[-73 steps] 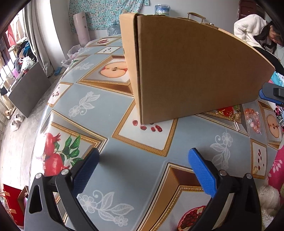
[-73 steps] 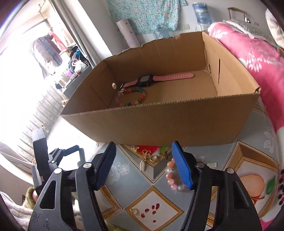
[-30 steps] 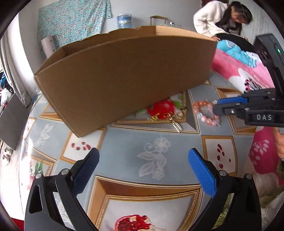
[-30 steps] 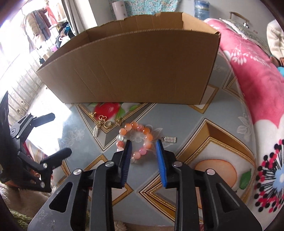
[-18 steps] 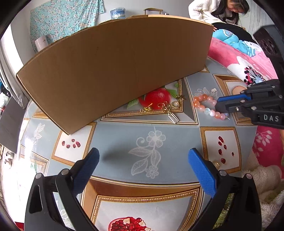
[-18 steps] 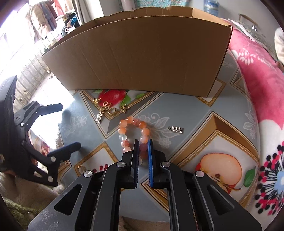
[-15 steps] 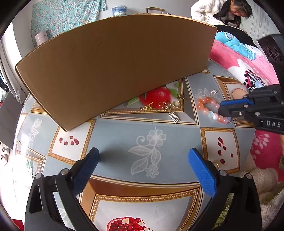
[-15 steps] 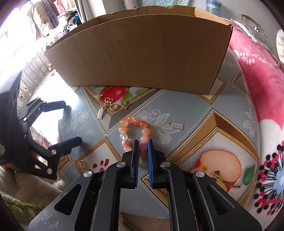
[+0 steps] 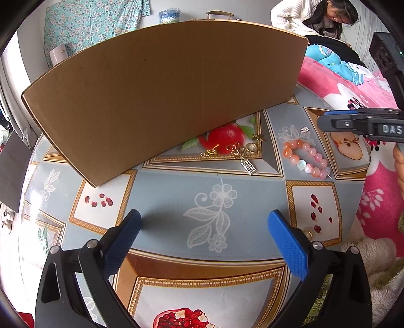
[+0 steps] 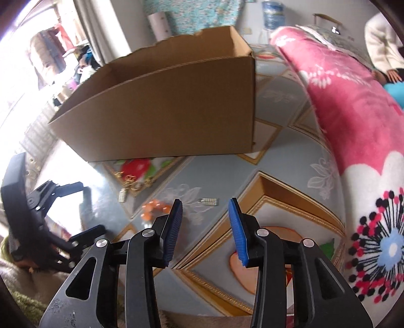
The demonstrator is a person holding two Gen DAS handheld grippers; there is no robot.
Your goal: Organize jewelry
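An orange and pink bead bracelet [image 9: 304,159] lies on the patterned tablecloth, right of a gold chain with a small charm [image 9: 240,152]. It also shows blurred in the right wrist view [image 10: 154,210], left of my right gripper [image 10: 205,227], which is open, empty and raised above the table. A small silver charm [image 10: 210,200] lies just ahead of it. My left gripper [image 9: 203,238] is open and empty, low over the table, well short of the jewelry. The cardboard box [image 9: 161,88] stands behind the jewelry.
A pink floral blanket [image 10: 353,131] borders the table on the right. A small gold ring [image 9: 306,233] lies near the left gripper's right finger. A person in white sits at the back right [image 9: 315,17]. The right gripper shows in the left wrist view [image 9: 358,123].
My right gripper was shut on the bead bracelet; now it is open, raised and shifted right, and the bracelet lies on the table. The left gripper stayed open and barely moved.
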